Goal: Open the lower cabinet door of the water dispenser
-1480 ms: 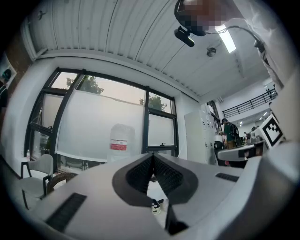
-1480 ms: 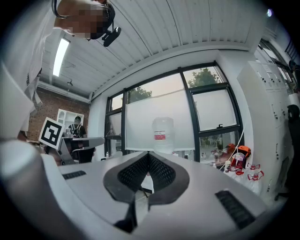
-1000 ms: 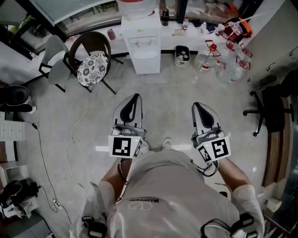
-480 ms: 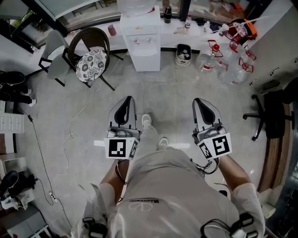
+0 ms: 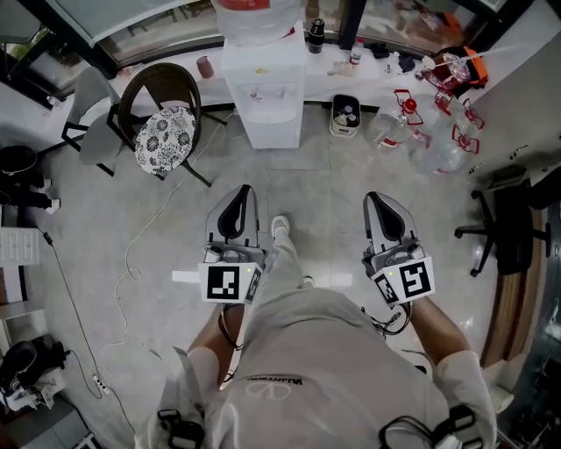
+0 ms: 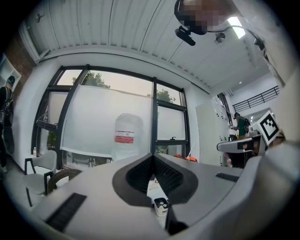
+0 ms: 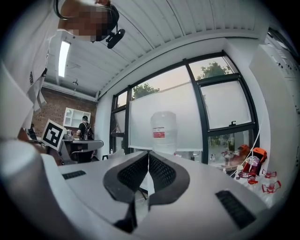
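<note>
— Anything in those grippers?

— Nothing. The left gripper [image 5: 239, 189] and the right gripper [image 5: 377, 198] both have their jaws pressed together, held level out front over the floor [image 5: 333, 180].

— And the water dispenser?

— The water dispenser [image 5: 267, 96] stands well ahead of both, at the floor's far edge by the window, bottle [image 5: 254, 13] on top. A chair [image 5: 166, 118] sits near its left, a small bin [image 5: 344, 112] just beside its right. I can't make out its lower cabinet door.
</note>
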A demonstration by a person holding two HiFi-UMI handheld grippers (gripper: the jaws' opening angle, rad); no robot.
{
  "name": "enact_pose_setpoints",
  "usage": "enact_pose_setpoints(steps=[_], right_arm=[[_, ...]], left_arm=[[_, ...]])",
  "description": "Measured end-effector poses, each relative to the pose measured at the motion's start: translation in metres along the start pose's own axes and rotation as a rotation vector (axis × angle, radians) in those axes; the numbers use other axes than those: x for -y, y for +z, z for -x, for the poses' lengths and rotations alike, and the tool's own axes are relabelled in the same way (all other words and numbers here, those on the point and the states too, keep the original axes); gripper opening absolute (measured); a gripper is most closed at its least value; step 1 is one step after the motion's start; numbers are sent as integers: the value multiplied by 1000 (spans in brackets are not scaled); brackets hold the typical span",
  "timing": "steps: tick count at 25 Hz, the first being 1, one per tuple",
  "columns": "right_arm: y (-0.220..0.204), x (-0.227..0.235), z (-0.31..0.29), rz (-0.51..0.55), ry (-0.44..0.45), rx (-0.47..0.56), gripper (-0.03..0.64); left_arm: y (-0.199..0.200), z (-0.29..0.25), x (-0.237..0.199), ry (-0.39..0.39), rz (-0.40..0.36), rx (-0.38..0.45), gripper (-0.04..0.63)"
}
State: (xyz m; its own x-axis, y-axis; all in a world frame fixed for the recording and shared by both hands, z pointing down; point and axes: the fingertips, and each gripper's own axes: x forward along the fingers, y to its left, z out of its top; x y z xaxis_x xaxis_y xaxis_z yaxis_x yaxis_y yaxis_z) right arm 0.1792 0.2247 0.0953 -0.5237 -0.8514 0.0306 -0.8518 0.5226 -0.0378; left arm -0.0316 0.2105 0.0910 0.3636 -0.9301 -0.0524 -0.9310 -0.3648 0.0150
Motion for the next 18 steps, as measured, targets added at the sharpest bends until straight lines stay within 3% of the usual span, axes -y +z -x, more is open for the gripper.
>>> enact_pose_setpoints(steps=[11,18], right_arm=[[3,39,-142,-11,-13,0,15],[-2,43,-204,34,7,-4,15]], left_arm=[[-13,-127,-80,-56,16,-16,2],[-26,-175,-109,-99,27,-21,2]])
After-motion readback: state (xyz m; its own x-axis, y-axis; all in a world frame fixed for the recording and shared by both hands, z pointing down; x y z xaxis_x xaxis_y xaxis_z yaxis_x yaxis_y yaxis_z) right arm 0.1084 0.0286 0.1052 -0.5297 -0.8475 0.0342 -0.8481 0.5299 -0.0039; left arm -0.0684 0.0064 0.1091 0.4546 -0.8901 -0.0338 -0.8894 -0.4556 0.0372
